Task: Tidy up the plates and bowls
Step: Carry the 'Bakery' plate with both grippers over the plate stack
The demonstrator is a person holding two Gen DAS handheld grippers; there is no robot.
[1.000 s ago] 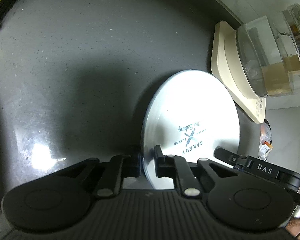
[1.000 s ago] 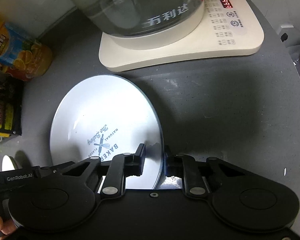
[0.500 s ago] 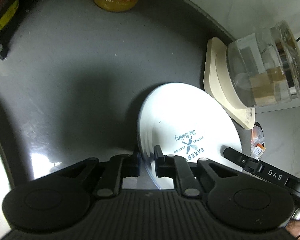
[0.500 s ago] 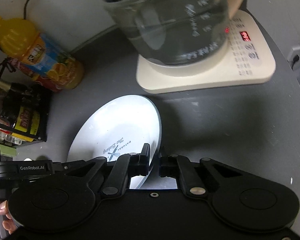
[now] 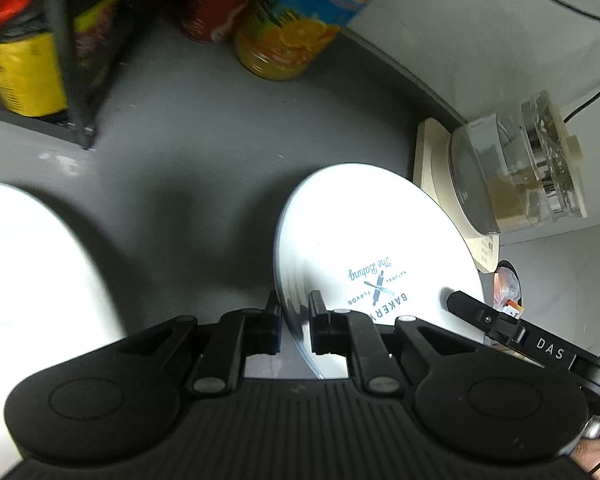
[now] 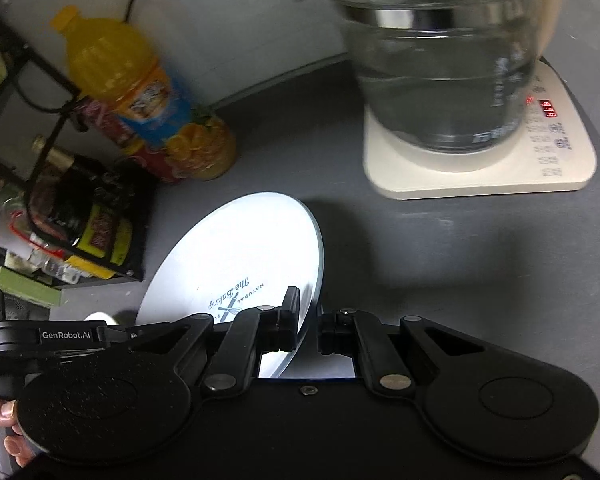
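A white plate (image 5: 372,248) printed "BAKERY" is held up, tilted, above the dark grey counter (image 5: 188,152). My left gripper (image 5: 295,312) is shut on its near rim, one finger on each face. The right gripper's finger (image 5: 480,314) clamps the opposite rim. In the right wrist view the same plate (image 6: 240,248) slants up to the left, with my right gripper (image 6: 309,316) shut on its edge; the left gripper's body (image 6: 68,336) shows at the lower left. A bright white rounded dish (image 5: 32,280) fills the left edge, overexposed.
A glass kettle (image 6: 444,60) sits on its cream base (image 6: 548,160) at the back right. An orange juice bottle (image 6: 140,92) and a red bottle (image 5: 216,4) stand by the wall. A black wire rack (image 6: 80,216) with packets stands at the left. A person's fingers (image 6: 8,428) grip the left handle.
Both grippers have risen and pulled back with the plate between them. The kettle and bottles look farther off, the rack has come into view, and the white dish has appeared at the left.
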